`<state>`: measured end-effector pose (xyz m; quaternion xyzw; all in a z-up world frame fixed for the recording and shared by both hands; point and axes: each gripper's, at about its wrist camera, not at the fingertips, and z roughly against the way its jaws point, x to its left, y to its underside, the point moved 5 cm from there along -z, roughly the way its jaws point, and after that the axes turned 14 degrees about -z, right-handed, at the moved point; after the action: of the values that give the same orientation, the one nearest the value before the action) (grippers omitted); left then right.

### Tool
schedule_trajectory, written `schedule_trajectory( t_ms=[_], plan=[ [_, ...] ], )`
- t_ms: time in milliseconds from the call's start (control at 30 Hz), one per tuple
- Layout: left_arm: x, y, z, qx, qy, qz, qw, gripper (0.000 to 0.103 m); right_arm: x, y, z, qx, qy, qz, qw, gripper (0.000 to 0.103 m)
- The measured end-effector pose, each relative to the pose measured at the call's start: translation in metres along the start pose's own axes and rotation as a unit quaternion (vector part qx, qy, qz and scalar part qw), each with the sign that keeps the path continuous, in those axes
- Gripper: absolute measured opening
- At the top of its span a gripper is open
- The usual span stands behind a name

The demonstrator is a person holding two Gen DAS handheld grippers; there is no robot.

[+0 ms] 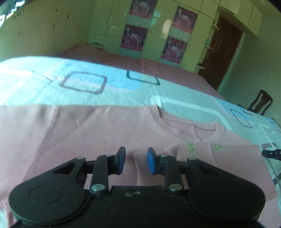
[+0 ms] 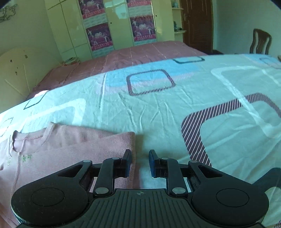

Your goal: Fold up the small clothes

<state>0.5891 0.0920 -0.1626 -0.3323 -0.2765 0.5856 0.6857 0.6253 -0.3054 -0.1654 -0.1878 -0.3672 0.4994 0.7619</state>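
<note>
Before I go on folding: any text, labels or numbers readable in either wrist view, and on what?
Nothing reads clearly.
Green embroidered marks on the pink knit top, at: too blurred to read.
Purple posters on the pale wardrobe doors: print too small to read.
Dark scribbles on the cream wall: illegible.

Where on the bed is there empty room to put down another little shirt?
The widest bare patch is the patterned sheet right of the pink shirt, up to the striped square. There is also a bare strip of sheet beyond the shirt's collar. It is crowded where the shirt lies spread.
</note>
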Motion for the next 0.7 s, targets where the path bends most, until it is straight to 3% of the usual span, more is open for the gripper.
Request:
schedule_trajectory(
  t_ms=[67, 167, 233, 267, 400, 533, 700],
  plan=[
    [-0.012, -0.007, 0.006, -0.010, 0.027, -0.008, 0.9995, 0.025, 0.015, 0.007, 0.001, 0.010, -0.012, 0.033, 0.999, 0.020],
    [-0.050, -0.007, -0.011, 0.029, 0.087, -0.072, 0.9932, 0.033, 0.024, 0.018, -0.014, 0.021, 0.027, 0.062, 0.998, 0.020],
    [-0.066, -0.007, -0.026, 0.041, 0.071, -0.122, 0.9891, 0.036, 0.023, 0.012, -0.026, 0.011, 0.048, 0.059, 0.997, 0.021],
    [-0.067, -0.009, -0.033, 0.039, 0.064, -0.131, 0.9885, 0.044, 0.021, 0.007, -0.031, 0.014, 0.050, 0.052, 0.997, 0.021],
    [-0.053, -0.012, -0.054, 0.045, 0.068, -0.091, 0.9925, 0.047, 0.016, -0.008, -0.048, 0.028, 0.040, 0.031, 0.998, 0.021],
    [-0.065, -0.012, -0.034, 0.032, 0.063, -0.104, 0.9920, 0.045, 0.017, -0.005, -0.034, 0.038, 0.038, 0.046, 0.997, 0.021],
    [-0.078, 0.006, -0.003, 0.024, 0.043, -0.129, 0.9903, 0.047, 0.015, 0.035, 0.005, 0.052, 0.032, 0.070, 0.996, 0.020]
  ],
)
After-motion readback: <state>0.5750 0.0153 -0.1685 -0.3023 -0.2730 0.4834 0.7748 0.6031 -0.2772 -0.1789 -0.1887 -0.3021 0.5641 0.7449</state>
